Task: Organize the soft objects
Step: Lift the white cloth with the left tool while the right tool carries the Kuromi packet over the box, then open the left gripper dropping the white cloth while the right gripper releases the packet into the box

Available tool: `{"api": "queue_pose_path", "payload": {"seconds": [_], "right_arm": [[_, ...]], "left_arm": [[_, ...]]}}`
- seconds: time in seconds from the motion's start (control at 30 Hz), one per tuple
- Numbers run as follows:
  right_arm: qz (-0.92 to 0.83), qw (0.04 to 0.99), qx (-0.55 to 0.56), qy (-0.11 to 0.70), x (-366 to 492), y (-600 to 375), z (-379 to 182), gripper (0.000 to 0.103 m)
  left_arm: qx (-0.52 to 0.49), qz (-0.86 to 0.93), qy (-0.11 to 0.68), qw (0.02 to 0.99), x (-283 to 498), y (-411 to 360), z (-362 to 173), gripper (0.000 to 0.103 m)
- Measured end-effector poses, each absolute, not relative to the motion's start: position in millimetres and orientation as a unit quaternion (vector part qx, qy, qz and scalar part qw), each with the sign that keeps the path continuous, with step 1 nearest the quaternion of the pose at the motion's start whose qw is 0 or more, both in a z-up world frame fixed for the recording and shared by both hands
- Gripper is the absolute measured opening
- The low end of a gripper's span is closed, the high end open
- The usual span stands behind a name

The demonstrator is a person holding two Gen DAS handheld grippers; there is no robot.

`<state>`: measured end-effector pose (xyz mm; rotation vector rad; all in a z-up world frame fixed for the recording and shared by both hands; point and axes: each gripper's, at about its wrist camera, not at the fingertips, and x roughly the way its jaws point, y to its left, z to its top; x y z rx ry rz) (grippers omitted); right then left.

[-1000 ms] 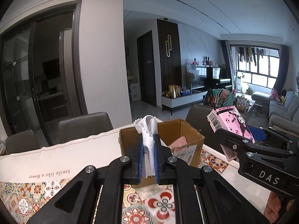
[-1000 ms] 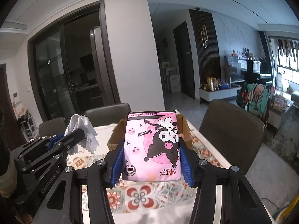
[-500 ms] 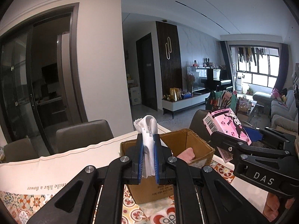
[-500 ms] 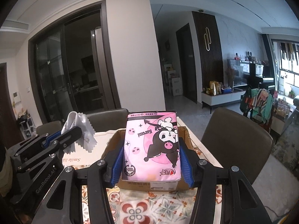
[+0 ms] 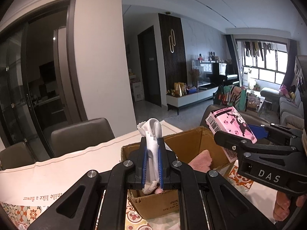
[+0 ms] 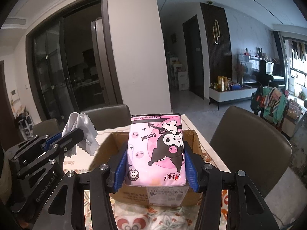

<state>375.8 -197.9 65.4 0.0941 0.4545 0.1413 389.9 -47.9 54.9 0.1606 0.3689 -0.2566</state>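
Observation:
My left gripper (image 5: 152, 163) is shut on a white cloth (image 5: 152, 134) with zigzag edges, held over the near left part of an open cardboard box (image 5: 193, 143). A pink fluffy item (image 5: 201, 161) lies inside the box. My right gripper (image 6: 155, 166) is shut on a pink Kuromi tissue pack (image 6: 156, 149), held above the box (image 6: 107, 147). The pack also shows in the left wrist view (image 5: 230, 126), over the box's right side. The left gripper with the cloth (image 6: 82, 130) shows at the left of the right wrist view.
The box stands on a table with a patterned floral cloth (image 6: 134, 218) and a white runner (image 5: 67, 164). Grey dining chairs (image 5: 80, 134) stand behind the table, and another chair (image 6: 247, 140) at its right. A living room lies beyond.
Both grippers have moved forward toward the box, which now looks larger and nearer. The cloth and the tissue pack stay gripped.

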Motion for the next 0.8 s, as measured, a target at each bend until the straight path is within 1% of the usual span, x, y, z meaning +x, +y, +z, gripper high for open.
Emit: {"api": "queue_pose_path", "payload": {"seconds": [0.23, 0.53, 0.73, 0.8], "right_arm": [[0.062, 0.966, 0.040, 0.249, 406.8, -201.9, 53.9, 0.054], [0.069, 0.952, 0.060, 0.291, 446.5, -212.5, 34.4, 0.054], [0.071, 0.947, 0.057, 0.309, 455.9, -212.6, 21.8, 0.054], [0.071, 0.944, 0.060, 0.316, 457.4, -213.1, 18.9, 0.055]], "left_arm": [[0.078, -0.136, 0.217, 0.963, 421.2, -55.7, 37.0, 0.012], [0.084, -0.143, 0.250, 0.954, 445.0, -66.6, 17.9, 0.012], [0.081, -0.149, 0.271, 0.948, 456.4, -74.1, 10.1, 0.013], [0.082, -0.150, 0.275, 0.946, 460.1, -74.4, 7.7, 0.016]]}}
